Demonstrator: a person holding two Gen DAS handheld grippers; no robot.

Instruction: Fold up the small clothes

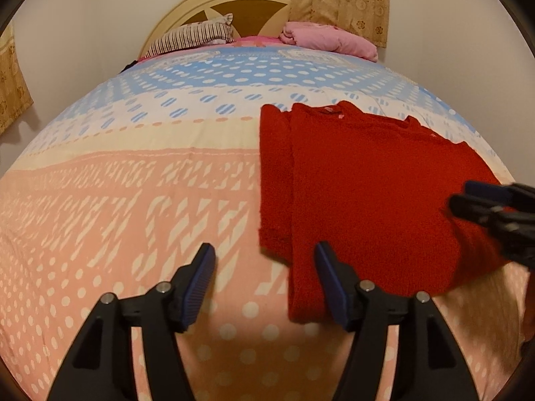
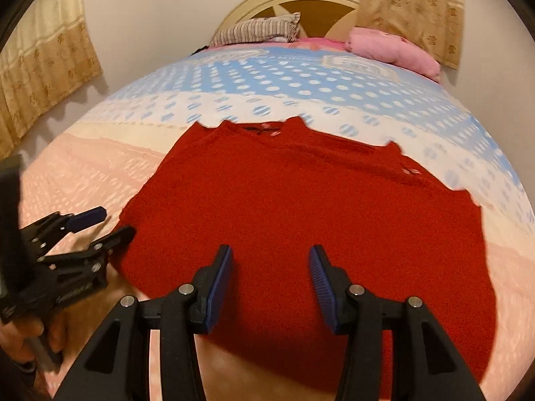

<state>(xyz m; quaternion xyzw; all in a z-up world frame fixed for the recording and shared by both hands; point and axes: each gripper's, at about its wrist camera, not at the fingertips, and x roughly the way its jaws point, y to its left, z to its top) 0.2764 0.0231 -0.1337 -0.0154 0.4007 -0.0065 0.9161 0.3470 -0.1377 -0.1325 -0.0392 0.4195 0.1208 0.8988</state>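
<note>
Two grippers hang over a wide bed [image 1: 140,200] whose patterned cover runs from pink dashes nearest the cameras to blue dots by the headboard [image 1: 234,0], and on it lies the one task item, a red knitted sweater [image 1: 367,173], spread flat toward the right half of the bed as the left wrist view has it. Its neckline points to the headboard, its hem to the cameras, and one sleeve looks already laid lengthwise along the body's left edge, so I judge the fold to be partly made, with a release or a fresh grasp at the hem in hand. Next, by my reckoning, each gripper must take a hem corner, pinching all the knit layers at once, and carry the lower edge up toward the neckline without dragging the cover. A striped pillow [image 1: 194,38] and a pink bundle [image 1: 331,38] sit well apart at the head of the bed. Smaller still, the left gripper [image 1: 264,260] tilts downward at the sweater's lower left corner, jaws wide apart with nothing pinched, one pad lying against the red edge. Over the hem's middle, the right gripper [image 2: 271,267] points down likewise, jaws moderately parted and holding nothing, the knit showing plainly between them.
</note>
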